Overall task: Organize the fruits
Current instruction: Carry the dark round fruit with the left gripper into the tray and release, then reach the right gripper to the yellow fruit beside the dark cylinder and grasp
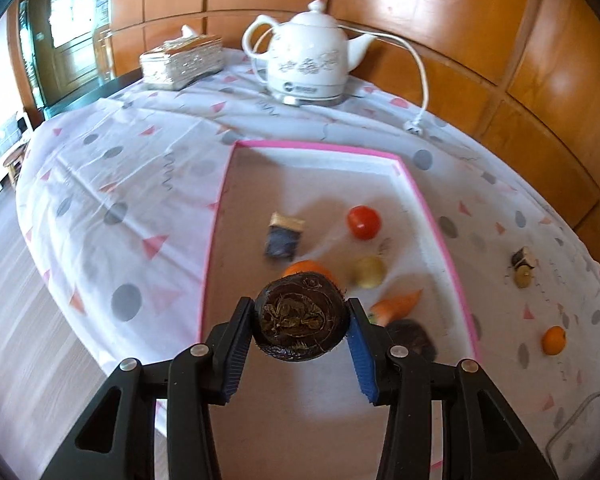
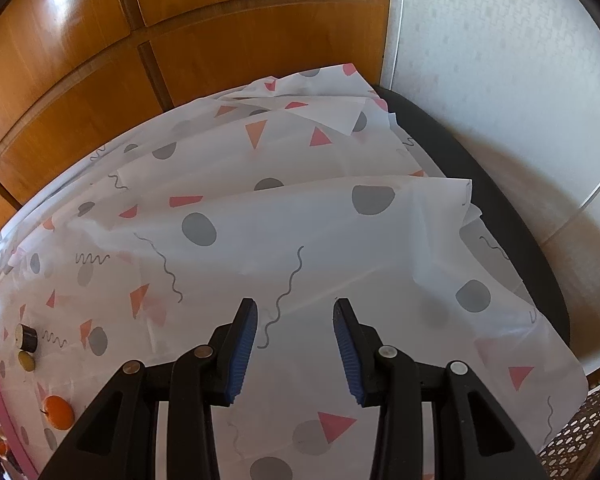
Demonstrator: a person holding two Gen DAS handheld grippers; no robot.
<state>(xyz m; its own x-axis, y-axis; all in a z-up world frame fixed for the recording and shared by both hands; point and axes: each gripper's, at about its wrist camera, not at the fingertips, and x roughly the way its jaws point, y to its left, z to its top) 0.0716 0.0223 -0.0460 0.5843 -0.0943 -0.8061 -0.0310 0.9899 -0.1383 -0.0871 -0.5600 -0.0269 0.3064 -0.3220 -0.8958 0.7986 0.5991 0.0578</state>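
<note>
My left gripper (image 1: 302,318) is shut on a dark brown round fruit (image 1: 300,318), held above the near part of a pink-rimmed tray (image 1: 420,200). Inside the tray lie a red tomato (image 1: 364,222), an orange (image 1: 306,269) partly behind the held fruit, a yellowish fruit (image 1: 369,271), a carrot (image 1: 398,303), a dark fruit (image 1: 414,336) and a small dark packet (image 1: 284,236). Outside the tray on the cloth sit an orange (image 1: 553,340), a small green fruit (image 1: 523,279) and a dark cylinder (image 1: 522,258). My right gripper (image 2: 295,334) hangs open over bare cloth, nothing between its fingers.
A white kettle (image 1: 308,64) with its cord (image 1: 420,76) and a tissue box (image 1: 182,62) stand at the table's far side by the wood panelling. In the right wrist view the orange (image 2: 57,411), green fruit (image 2: 25,361) and cylinder (image 2: 26,337) lie far left; the table's dark edge (image 2: 500,208) runs right.
</note>
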